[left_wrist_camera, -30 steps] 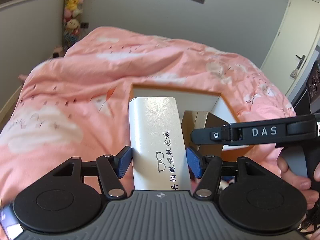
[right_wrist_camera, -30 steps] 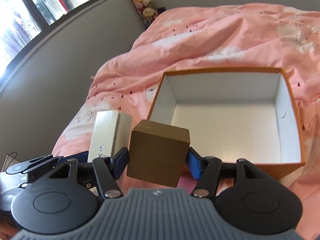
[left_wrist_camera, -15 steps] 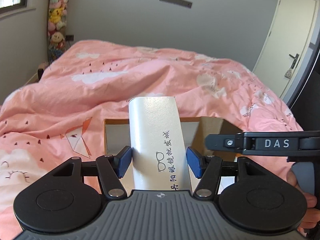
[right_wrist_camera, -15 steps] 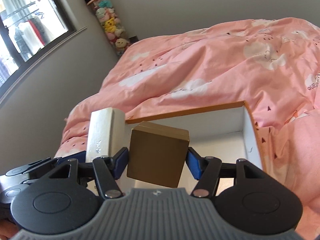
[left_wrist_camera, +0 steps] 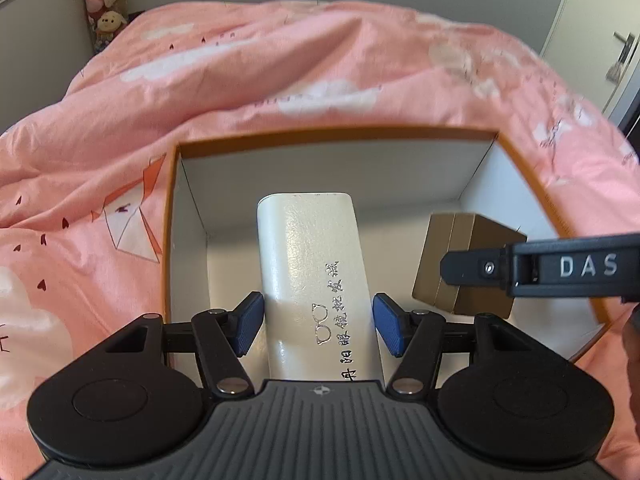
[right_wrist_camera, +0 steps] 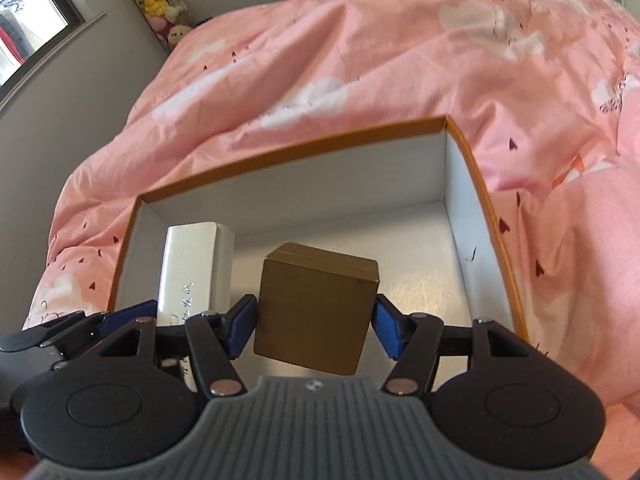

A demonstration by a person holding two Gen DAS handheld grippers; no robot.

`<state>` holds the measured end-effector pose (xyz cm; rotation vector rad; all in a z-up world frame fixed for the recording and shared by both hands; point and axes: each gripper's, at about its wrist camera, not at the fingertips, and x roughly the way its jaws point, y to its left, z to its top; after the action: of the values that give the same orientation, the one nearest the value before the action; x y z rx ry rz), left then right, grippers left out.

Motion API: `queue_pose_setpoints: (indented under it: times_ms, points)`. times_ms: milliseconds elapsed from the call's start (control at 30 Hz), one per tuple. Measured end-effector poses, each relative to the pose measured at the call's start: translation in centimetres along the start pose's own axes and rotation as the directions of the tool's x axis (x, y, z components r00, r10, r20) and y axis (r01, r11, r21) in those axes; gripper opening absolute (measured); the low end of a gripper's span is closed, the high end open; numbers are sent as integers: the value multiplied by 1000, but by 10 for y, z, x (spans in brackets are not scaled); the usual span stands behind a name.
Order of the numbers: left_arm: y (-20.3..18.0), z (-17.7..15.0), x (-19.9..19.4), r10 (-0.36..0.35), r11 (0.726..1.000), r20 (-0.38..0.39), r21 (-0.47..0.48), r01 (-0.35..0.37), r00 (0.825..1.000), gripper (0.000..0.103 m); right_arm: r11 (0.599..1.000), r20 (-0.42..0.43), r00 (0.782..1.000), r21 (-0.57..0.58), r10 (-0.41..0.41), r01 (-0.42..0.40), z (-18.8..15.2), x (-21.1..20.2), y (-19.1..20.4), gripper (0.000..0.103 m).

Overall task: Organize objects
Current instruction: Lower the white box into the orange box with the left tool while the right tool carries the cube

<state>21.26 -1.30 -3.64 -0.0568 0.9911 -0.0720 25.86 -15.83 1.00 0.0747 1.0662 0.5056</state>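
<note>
Left tongs [left_wrist_camera: 318,324] clamp a white case [left_wrist_camera: 312,264], right tongs [right_wrist_camera: 312,330] a brown cube [right_wrist_camera: 316,304], both over the orange-rimmed box [right_wrist_camera: 472,168] on the bed [left_wrist_camera: 320,60]; apparently mid-placement, next lowering and release.

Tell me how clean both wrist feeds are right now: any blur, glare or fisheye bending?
Left wrist view: the pink cloud-print duvet is motion-smeared, the glossy white glasses case is sharp with soft sheen, and the orange-rimmed open cardboard box bows from fisheye. Right wrist view: duvet blurred too, the gold-brown cube box is crisp, and the window is overexposed.
</note>
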Motion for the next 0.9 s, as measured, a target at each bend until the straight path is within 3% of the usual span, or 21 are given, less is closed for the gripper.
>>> queue_pose_setpoints:
  times_ms: [300, 533, 733, 900]
  points:
    - [-15, -3, 20, 146, 983, -61, 124, -138, 987, 69, 1000, -56, 998, 13, 5, -5, 2, 23, -2, 64]
    - [-20, -6, 23, 205, 967, -51, 166, -194, 977, 69, 1000, -74, 997, 11, 10, -9, 1, 26, -3, 64]
    - [-9, -4, 16, 214, 970, -26, 121, -210, 976, 75, 1000, -89, 996, 10, 11, -10, -1, 26, -5, 64]
    - [8, 1, -3, 129, 991, 19, 28, -129, 991, 75, 1000, -103, 995, 1, 15, -15, -2, 29, -4, 64]
